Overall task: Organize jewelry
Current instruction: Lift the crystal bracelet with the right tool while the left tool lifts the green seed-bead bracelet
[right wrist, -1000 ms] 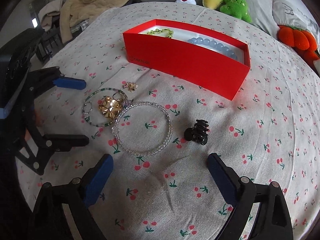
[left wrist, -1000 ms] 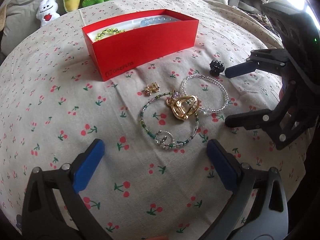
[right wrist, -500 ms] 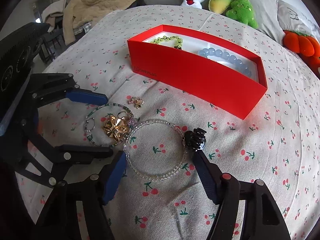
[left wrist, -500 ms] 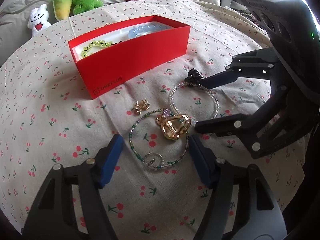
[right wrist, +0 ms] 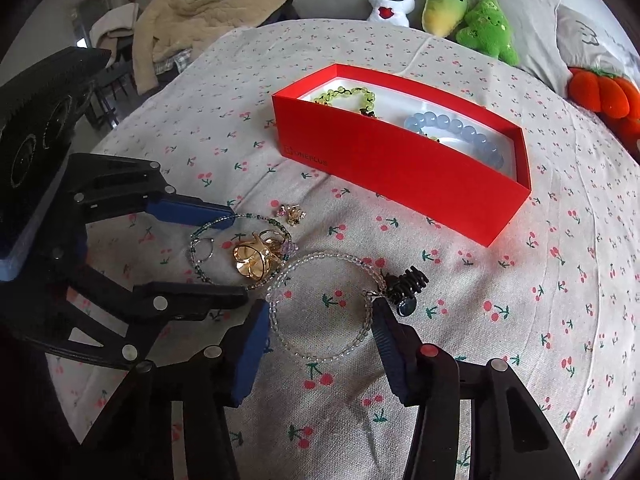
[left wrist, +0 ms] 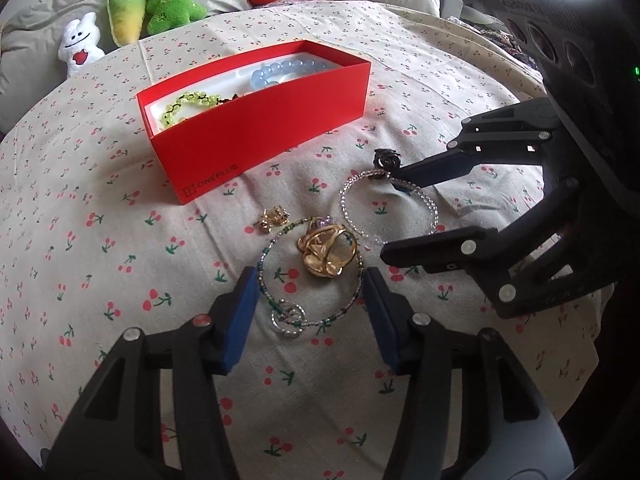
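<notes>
Two bracelets are already stowed in the red box [right wrist: 404,160] at the far side of the cherry-print cloth [left wrist: 100,272]: a yellow-green beaded one [right wrist: 346,96] at its left end and a pale blue beaded one [right wrist: 460,130] at its right. Five pieces are left on the cloth, near the box, so the task is judged less than half done. The green beaded bracelet [left wrist: 272,304] is straddled by the left gripper [left wrist: 308,300], whose jaws are closing; whether its pads touch the loop cannot be told, and the gold ornament [left wrist: 330,254] lies inside it. The clear beaded bracelet [right wrist: 320,304] is bracketed by the right gripper [right wrist: 320,346], also closing, nothing clamped yet. A black claw clip [right wrist: 404,284] lies beside its right finger; a small gold earring [right wrist: 292,213] lies untouched nearer the box.
</notes>
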A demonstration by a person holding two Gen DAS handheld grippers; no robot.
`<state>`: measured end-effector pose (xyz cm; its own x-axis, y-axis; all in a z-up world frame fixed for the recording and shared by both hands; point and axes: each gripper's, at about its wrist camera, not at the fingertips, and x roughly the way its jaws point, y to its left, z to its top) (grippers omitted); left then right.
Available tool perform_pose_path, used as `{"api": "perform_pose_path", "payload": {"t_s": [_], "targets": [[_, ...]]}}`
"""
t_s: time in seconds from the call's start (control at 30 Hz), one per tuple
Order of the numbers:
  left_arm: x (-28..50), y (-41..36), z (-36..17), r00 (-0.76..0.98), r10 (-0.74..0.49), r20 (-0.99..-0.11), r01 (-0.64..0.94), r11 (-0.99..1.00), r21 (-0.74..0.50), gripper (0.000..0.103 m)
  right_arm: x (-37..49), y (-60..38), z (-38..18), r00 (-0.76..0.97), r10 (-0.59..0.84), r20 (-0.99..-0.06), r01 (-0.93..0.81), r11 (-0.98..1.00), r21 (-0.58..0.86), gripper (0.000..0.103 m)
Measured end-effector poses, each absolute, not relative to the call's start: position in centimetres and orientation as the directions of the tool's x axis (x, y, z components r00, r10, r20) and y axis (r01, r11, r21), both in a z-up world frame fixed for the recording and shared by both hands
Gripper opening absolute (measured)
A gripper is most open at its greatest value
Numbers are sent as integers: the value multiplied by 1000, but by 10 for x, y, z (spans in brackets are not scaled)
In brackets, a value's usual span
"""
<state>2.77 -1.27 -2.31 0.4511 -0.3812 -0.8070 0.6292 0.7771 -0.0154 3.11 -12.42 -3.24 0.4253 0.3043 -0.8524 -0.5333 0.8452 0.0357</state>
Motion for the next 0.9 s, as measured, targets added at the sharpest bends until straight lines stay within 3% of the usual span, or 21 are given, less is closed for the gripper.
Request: {"api": "perform_pose_path", "payload": {"t_s": [0.9], "targets": [[43, -7, 23, 561, -307, -769, 493, 870, 13, 55, 47, -146, 15, 544, 286, -789, -424, 905, 36, 53]]}}
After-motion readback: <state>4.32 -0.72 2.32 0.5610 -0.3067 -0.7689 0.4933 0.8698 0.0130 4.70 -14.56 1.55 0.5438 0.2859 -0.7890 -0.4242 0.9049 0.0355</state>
